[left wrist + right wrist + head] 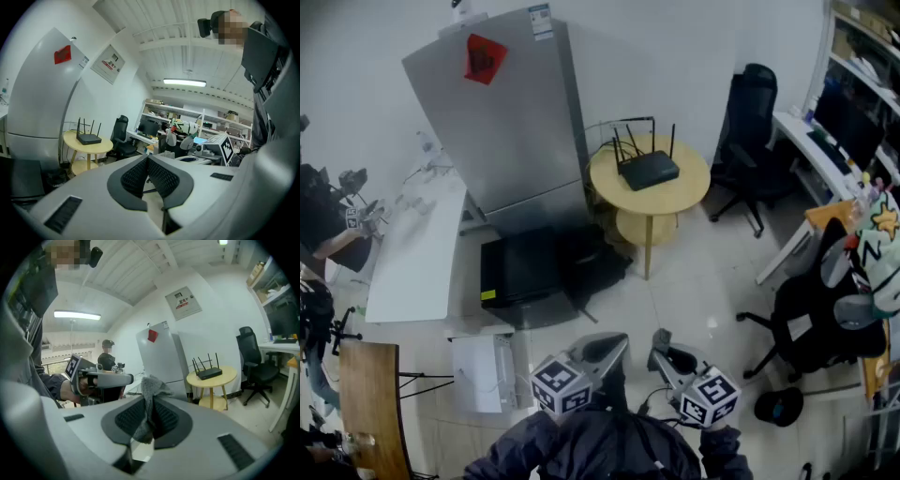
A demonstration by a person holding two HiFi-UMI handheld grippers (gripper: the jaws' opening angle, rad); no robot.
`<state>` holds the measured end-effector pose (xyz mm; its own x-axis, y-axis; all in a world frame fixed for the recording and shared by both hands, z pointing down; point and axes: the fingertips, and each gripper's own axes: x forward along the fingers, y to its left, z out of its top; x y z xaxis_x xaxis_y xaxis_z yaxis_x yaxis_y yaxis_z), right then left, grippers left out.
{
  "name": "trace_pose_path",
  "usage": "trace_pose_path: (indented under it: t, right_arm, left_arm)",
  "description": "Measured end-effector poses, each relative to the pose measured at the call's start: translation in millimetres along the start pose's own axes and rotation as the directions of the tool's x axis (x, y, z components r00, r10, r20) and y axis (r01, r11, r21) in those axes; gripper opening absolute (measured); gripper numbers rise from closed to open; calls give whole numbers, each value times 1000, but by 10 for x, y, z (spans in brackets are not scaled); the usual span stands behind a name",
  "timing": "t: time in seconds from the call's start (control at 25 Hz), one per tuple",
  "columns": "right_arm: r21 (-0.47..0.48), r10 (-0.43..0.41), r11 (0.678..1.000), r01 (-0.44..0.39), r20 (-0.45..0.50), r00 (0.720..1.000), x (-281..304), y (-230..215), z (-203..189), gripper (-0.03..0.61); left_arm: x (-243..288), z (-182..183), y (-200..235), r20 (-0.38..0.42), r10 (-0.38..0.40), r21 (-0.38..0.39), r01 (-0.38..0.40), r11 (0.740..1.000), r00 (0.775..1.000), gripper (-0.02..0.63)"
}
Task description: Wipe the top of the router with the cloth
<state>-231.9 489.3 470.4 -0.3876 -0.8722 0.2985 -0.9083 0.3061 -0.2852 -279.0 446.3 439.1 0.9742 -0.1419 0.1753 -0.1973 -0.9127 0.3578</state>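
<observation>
A black router (647, 171) with several upright antennas lies on a small round yellow table (684, 187) at the far side of the room. Both grippers are held low, close to the person's body and well short of that table. My right gripper (661, 339) is shut on a grey cloth (152, 387), which sticks up from between its pads. My left gripper (617, 343) is shut with nothing in it, its pads meeting (147, 165). The router (89, 138) shows far off in the left gripper view, and the router (209, 373) likewise in the right gripper view.
A tall grey cabinet (511, 122) stands left of the round table, with a black box (525, 267) on the floor before it. Black office chairs (750, 122) (811, 319) stand right. A white table (417, 244) and another person (323, 225) are at left.
</observation>
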Motion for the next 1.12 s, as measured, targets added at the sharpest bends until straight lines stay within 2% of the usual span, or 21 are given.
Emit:
trace_pose_path:
  t: [0.2, 0.4, 0.68, 0.8, 1.12]
  right_arm:
    - [-3, -20, 1000, 20, -9, 1000, 468, -552, 155, 71]
    - [-10, -60, 998, 60, -31, 998, 1008, -1294, 431, 71]
    - [2, -88, 996, 89, -92, 992, 2079, -2470, 1009, 71]
    - [2, -98, 995, 99, -98, 990, 2485, -2836, 1240, 71]
    - [-22, -66, 998, 63, -166, 984, 3462, -3661, 1661, 71]
  left_arm:
    - [433, 191, 650, 2, -1, 11, 1, 1000, 1000, -6]
    - [1091, 463, 1434, -7, -15, 8, 15, 1000, 1000, -6]
    - [2078, 1061, 2673, -30, -45, 35, 46, 998, 999, -8]
    - [2351, 1272, 3124, -35, -50, 47, 52, 998, 998, -8]
    - [2825, 1813, 4085, -22, -7, -15, 7, 1000, 1000, -8]
